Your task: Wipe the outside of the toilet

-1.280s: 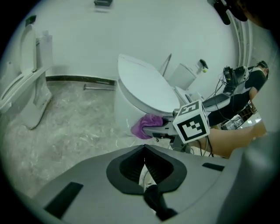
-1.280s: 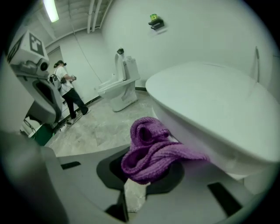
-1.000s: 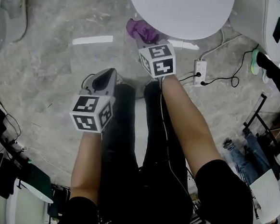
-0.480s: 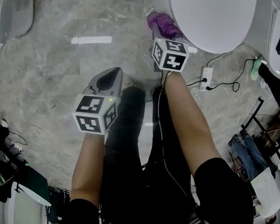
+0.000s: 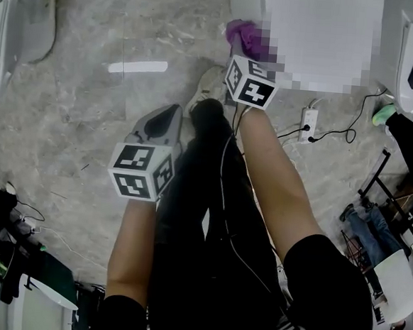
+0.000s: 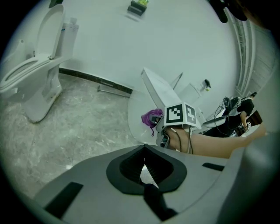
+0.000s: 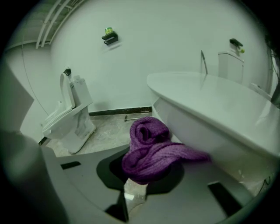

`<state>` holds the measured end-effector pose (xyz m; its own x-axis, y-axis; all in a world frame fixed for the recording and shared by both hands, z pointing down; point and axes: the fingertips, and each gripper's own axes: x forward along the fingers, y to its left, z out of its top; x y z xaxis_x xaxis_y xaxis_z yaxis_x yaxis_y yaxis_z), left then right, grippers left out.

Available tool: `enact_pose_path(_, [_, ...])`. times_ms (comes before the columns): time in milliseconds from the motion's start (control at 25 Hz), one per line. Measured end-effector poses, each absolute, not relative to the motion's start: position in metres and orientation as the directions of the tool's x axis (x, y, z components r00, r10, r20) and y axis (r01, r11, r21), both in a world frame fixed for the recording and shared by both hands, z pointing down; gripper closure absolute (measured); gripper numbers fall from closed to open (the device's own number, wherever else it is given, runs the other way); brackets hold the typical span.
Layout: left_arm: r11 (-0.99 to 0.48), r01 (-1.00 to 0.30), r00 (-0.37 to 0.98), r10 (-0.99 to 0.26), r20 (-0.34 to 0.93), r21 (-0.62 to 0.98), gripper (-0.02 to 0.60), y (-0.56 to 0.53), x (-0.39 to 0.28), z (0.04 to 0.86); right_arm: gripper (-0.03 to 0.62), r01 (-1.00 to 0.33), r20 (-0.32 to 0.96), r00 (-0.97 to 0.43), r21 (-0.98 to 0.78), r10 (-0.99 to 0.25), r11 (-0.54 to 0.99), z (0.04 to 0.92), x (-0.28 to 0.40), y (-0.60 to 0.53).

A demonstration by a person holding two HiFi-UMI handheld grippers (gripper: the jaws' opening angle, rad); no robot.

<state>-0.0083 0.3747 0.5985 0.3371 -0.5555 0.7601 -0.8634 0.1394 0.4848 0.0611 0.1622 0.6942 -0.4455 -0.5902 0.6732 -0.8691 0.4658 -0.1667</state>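
my right tool clamps the purple cloth against the toilet bowl's side; my left tool is closed, empty.

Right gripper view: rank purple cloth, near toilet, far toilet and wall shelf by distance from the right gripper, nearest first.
1. purple cloth: centre, clamped in the jaws.
2. near toilet: right, with the cloth's end against its bowl.
3. far toilet: left, well beyond.
4. wall shelf: upper left, mounted high, deepest in view.

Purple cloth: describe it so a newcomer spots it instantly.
Start at the nearest white toilet, lid down. Below its rim, at the bowl's side, the right gripper clamps a bunched knitted cloth. It's the only purple thing amid white porcelain.
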Motion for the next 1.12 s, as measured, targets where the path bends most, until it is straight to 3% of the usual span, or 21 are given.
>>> enact_pose_path(240, [0.156, -0.859, 0.337, -0.547, 0.766, 0.489, 0.575, 0.359, -0.035, 0.607, 0.531, -0.905, 0.678, -0.384, -0.143, -0.626, 0.400, 0.697, 0.045, 0.147])
enact_pose_path(480, [0.144, -0.843, 0.366, -0.553, 0.748, 0.518, 0.575, 0.321, -0.070, 0.608, 0.530, -0.965, 0.702, -0.250, -0.121, -0.667, 0.235, 0.700, 0.032, 0.123])
enact_pose_path(720, [0.116, -0.848, 0.372, -0.564, 0.737, 0.517, 0.575, 0.266, -0.113, 0.593, 0.530, -0.989, 0.759, -0.136, -0.140, -0.636, 0.044, 0.701, 0.021, 0.103])
enact_pose_path(1120, [0.097, -0.881, 0.350, -0.527, 0.775, 0.463, 0.575, 0.207, -0.157, 0.588, 0.530, -0.982, 0.809, -0.049, -0.146, -0.586, -0.120, 0.707, 0.010, 0.080])
